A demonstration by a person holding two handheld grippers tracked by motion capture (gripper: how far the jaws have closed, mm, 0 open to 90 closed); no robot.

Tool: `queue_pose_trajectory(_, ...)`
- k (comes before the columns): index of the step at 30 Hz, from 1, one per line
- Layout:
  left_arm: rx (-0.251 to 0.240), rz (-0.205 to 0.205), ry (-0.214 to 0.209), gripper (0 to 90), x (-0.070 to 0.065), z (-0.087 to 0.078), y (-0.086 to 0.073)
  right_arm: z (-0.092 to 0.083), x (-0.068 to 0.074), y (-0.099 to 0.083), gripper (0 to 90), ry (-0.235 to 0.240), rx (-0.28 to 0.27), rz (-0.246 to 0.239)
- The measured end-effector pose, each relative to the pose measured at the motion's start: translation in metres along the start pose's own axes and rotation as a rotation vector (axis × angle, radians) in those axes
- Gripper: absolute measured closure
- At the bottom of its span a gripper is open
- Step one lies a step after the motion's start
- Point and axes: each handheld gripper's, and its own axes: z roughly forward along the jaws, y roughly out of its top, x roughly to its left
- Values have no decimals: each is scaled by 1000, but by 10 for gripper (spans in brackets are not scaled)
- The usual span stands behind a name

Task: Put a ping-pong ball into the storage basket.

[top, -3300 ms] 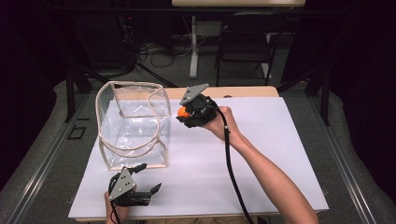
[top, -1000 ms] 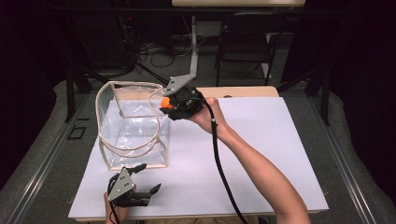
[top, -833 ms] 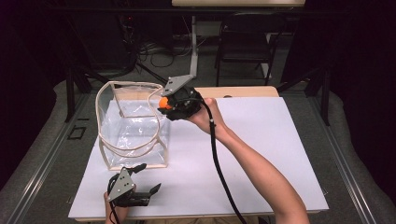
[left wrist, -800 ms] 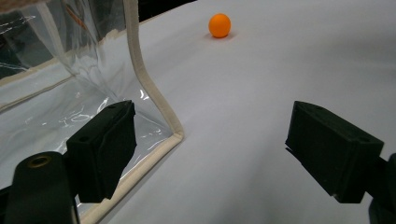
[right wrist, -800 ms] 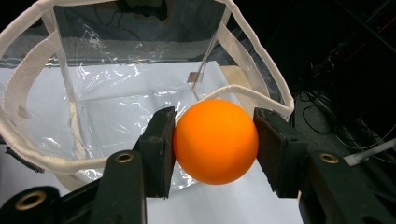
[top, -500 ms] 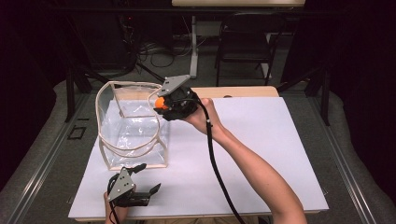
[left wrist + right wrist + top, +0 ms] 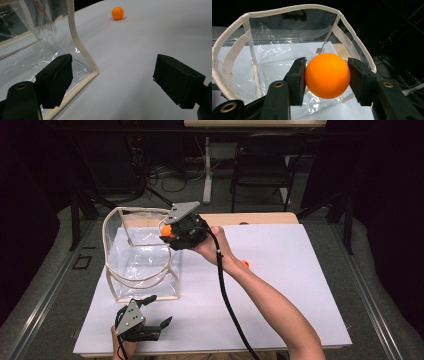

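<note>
Right gripper view looks along the right gripper [image 7: 327, 77], whose two black jaws are clamped on an orange ball [image 7: 327, 75], one pad against each side of it. Just beyond and below the ball opens the clear bag [image 7: 287, 37], a see-through box-shaped pouch with a cream fabric rim, its mouth facing up. In the high view the right gripper [image 7: 172, 234] hangs at the bag's right rim, by the far right corner, so the ball looks to be over or just inside that edge; a drop would likely call for a little more travel toward the bag's middle. Whether the ball has fully cleared the rim is hard to tell. The left gripper [image 7: 152, 319] rests on the white table [image 7: 300, 285] just in front of the bag, jaws spread wide and empty. A second orange ball [image 7: 117, 13] lies on the table to the bag's right, half hidden behind the right forearm in the high view.
</note>
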Motion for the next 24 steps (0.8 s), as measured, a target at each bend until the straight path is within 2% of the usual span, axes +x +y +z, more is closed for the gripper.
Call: queue_pose_trajectory(24,-2,-2,-1,157,-1,0,0,13,11,7,507,22,-9,1)
